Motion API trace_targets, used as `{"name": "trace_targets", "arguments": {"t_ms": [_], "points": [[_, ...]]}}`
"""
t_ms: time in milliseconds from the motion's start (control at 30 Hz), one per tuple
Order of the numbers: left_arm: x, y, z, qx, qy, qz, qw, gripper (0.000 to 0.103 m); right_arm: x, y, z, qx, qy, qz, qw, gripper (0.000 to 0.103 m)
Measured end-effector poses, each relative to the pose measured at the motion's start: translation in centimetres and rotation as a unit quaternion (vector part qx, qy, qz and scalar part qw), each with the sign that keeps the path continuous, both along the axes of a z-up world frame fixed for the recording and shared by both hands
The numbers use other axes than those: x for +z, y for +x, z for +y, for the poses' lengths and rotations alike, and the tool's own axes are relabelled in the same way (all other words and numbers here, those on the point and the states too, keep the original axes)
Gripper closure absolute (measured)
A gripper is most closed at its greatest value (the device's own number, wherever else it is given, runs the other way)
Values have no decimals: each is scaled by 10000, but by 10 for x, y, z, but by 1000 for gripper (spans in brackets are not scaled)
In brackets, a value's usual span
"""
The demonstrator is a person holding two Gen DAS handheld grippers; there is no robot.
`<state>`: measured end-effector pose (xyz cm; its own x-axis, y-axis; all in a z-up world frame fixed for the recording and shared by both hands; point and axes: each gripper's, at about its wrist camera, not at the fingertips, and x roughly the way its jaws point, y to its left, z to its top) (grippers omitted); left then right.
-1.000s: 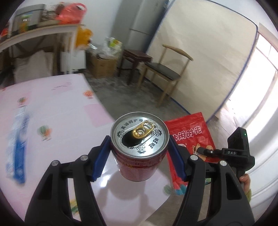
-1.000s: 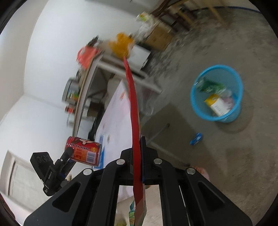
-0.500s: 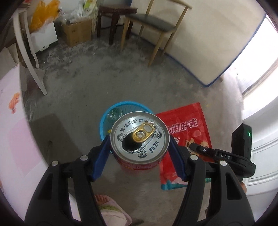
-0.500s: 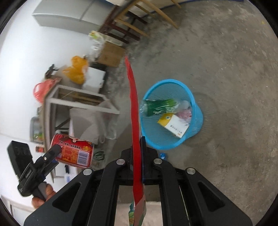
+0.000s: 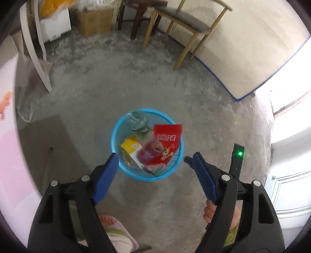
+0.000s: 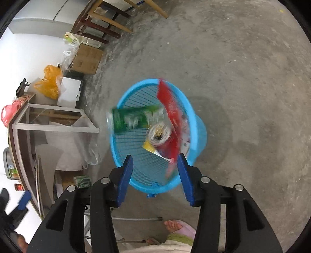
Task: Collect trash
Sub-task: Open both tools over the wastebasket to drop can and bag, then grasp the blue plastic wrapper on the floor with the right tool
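A blue mesh trash basket (image 5: 116, 134) stands on the concrete floor; it also shows in the right wrist view (image 6: 120, 140). Inside it lie a red can (image 5: 153, 148), a red snack bag (image 5: 168, 137), a clear green-labelled bottle (image 5: 136, 121) and a yellow-and-white carton (image 5: 130, 147). In the right wrist view the can (image 6: 159, 132), the bag (image 6: 170, 105) and the bottle (image 6: 134, 117) look motion-blurred. My left gripper (image 5: 151, 162) is open and empty above the basket. My right gripper (image 6: 155, 164) is open and empty above the basket's near rim.
A wooden chair (image 5: 186, 25) and a dark stool (image 5: 140, 11) stand at the back by the wall. A cardboard box (image 5: 93, 21) and a white table leg (image 5: 38, 48) are at the left. The pink table edge (image 5: 7, 148) is at far left. Slippered feet (image 5: 114, 231) are below.
Both grippers opened. The can left my left gripper and the red bag left my right gripper; both now lie in the basket. Both views moved closer over the basket.
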<state>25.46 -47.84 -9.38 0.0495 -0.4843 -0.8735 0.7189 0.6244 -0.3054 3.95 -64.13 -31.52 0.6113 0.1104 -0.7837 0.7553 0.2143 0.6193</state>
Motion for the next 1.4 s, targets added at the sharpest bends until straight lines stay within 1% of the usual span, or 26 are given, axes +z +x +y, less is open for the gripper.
{"name": "trace_targets", "arguments": {"t_ms": [67,167,267,333,367,400,467,533,567,600,667,700,767,867,900,967,1000,1033,1067,1100,1167,1200,1267,1300,1367,1400], "points": [[12,-2,16,31,-95,-87,9999,29,5,-13,4,-28,-79,-4,10000,56],[34,-4,48,76,-288,-237,9993,29,26,-41,15,-36,-344,-33,9994,56],[58,-10,92,117,-424,-521,9977,26,47,-62,28,-8,-554,-101,9984,48],[73,-19,127,183,-438,-780,9958,24,60,-77,40,86,-689,-235,9973,44],[77,-22,140,210,-419,-855,9952,24,64,-82,46,137,-724,-290,9969,39],[83,-26,157,262,-371,-956,9944,24,68,-89,54,192,-731,-382,9964,37],[89,-29,184,390,-284,-1072,9931,24,69,-96,68,299,-685,-559,9956,37],[95,-31,214,622,-161,-1163,9911,24,60,-99,84,406,-471,-747,9953,37],[98,-31,227,730,-126,-1189,9901,24,49,-96,95,543,-316,-824,9946,37],[100,-32,242,876,-48,-1244,9883,24,42,-91,103,658,-268,-798,9943,37],[106,-30,268,1131,48,-1370,9841,24,20,-72,122,1065,-243,-566,9924,37],[109,-29,283,1288,137,-1472,9806,24,4,-53,137,1442,-398,-313,9883,37],[116,-26,304,1525,293,-1682,9734,24,-16,-27,162,1982,-701,25,9776,37],[123,-17,334,1839,647,-1979,9607,22,-59,23,207,3115,-1149,515,9419,37],[125,-13,350,1994,785,-2047,9551,21,-74,40,223,3500,-1301,690,9251,37],[126,-2,371,2267,961,-2015,9480,20,-101,67,249,4055,-1452,965,8973,37],[125,2,383,2362,1020,-1938,9467,20,-108,75,255,4190,-1509,1006,8897,37],[122,7,389,2445,1080,-1836,9459,20,-116,85,265,4377,-1640,1054,8777,37],[119,13,397,2513,1134,-1721,9457,20,-121,91,272,4501,-1764,1094,8685,37],[114,20,403,2559,1209,-1579,9460,20,-130,102,281,4714,-2049,1209,8492,37],[106,30,409,2603,1339,-1447,9452,20,-141,114,290,4946,-2398,1370,8241,37],[102,35,409,2582,1413,-1390,9455,20,-149,122,297,5126,-2664,1489,8026,37],[92,45,409,2492,1498,-1293,9480,20,-162,132,303,5384,-3069,1649,7673,37],[86,50,404,2423,1532,-1259,9497,20,-170,139,310,5583,-3340,1764,7387,37],[74,60,400,2273,1653,-1202,9521,20,-180,151,315,5835,-3649,1875,7008,37],[66,63,398,2208,1746,-1161,9525,20,-181,156,318,5891,-3769,1885,6894,37]]}}
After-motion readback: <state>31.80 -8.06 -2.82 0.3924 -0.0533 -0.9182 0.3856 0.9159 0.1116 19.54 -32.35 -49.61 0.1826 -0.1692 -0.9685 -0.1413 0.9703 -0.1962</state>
